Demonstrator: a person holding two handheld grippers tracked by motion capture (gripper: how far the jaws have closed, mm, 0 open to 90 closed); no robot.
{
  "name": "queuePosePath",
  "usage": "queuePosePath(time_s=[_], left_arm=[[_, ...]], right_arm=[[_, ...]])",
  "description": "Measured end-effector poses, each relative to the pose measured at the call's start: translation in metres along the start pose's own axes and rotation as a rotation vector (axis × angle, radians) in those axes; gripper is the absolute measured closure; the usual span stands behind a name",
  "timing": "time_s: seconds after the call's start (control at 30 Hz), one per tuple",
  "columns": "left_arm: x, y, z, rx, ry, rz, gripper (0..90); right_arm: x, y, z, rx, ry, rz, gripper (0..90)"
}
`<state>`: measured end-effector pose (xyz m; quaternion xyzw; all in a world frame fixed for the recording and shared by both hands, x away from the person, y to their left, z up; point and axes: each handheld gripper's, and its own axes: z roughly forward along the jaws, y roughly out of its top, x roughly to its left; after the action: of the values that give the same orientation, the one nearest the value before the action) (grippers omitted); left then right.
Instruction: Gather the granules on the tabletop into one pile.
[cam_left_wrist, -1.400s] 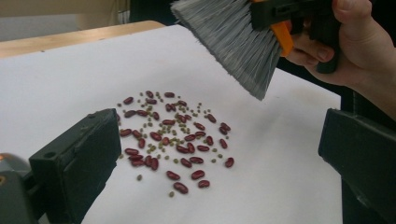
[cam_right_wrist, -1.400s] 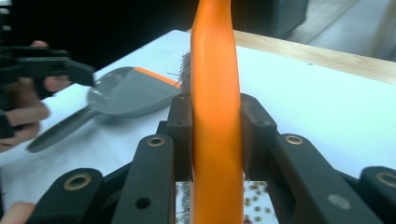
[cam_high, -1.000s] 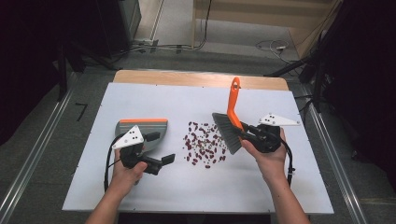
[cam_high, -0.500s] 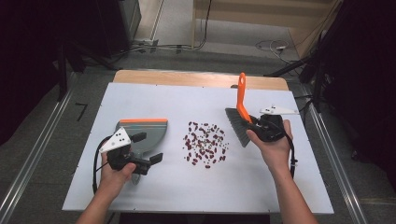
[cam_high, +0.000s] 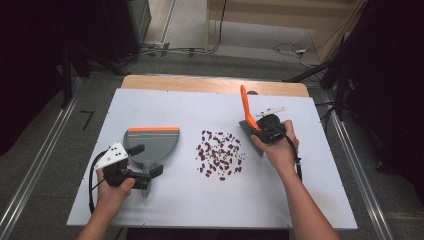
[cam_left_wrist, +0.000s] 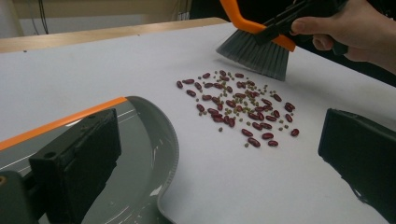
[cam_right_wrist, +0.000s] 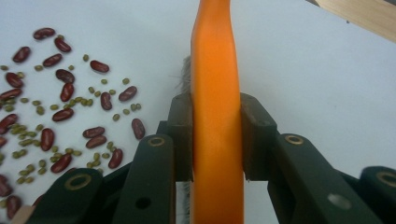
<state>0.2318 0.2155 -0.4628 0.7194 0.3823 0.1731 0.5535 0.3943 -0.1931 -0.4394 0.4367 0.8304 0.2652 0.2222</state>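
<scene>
— That brush (cam_high: 248, 120), where is it held?

— By the orange handle, and the fingers (cam_right_wrist: 254, 135) of the right gripper (cam_right_wrist: 217, 135) are clamped on it from both sides. The handle looks stiff and smooth, plastic I'd guess, so it could twist in the grip if the bristles drag hard. Holding it low, close to the head, seems right to me.

— And the beans (cam_high: 219, 154)?

— Scattered on the white surface (cam_high: 300, 200), just beyond the bristles, between the two grippers. Small, hard and light, I'd say; they will roll and skip, so short gentle strokes.

— The other one?

— The left gripper (cam_left_wrist: 219, 154) has its fingers (cam_left_wrist: 79, 163) apart. One is over the grey dustpan (cam_high: 150, 145); the other stands off to the beans' side. The pan looks light and rigid, and likely to slide unless its handle is gripped.
</scene>
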Motion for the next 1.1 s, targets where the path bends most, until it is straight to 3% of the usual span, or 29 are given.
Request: queuePosePath(time_s=[0.17,0.23,0.43,0.73,1.1], left_arm=[[-0.002,-0.001,0.001,0.003,-0.004,0.008,0.0],[-0.003,-0.001,0.001,0.007,-0.005,0.010,0.0],[-0.002,-0.001,-0.001,-0.003,-0.008,0.006,0.0],[-0.001,-0.002,0.000,0.006,-0.007,0.008,0.0],[-0.002,-0.002,0.001,0.008,-0.007,0.007,0.0]], right_arm=[[0.023,0.013,0.012,0.032,-0.056,-0.063,68.5],[0.027,0.015,0.013,0.040,-0.058,-0.066,68.6],[0.048,0.019,0.014,0.069,-0.039,-0.129,69.2],[0.057,0.009,0.003,0.054,0.028,-0.139,69.3],[0.071,0.000,-0.008,0.047,0.062,-0.180,69.3]])
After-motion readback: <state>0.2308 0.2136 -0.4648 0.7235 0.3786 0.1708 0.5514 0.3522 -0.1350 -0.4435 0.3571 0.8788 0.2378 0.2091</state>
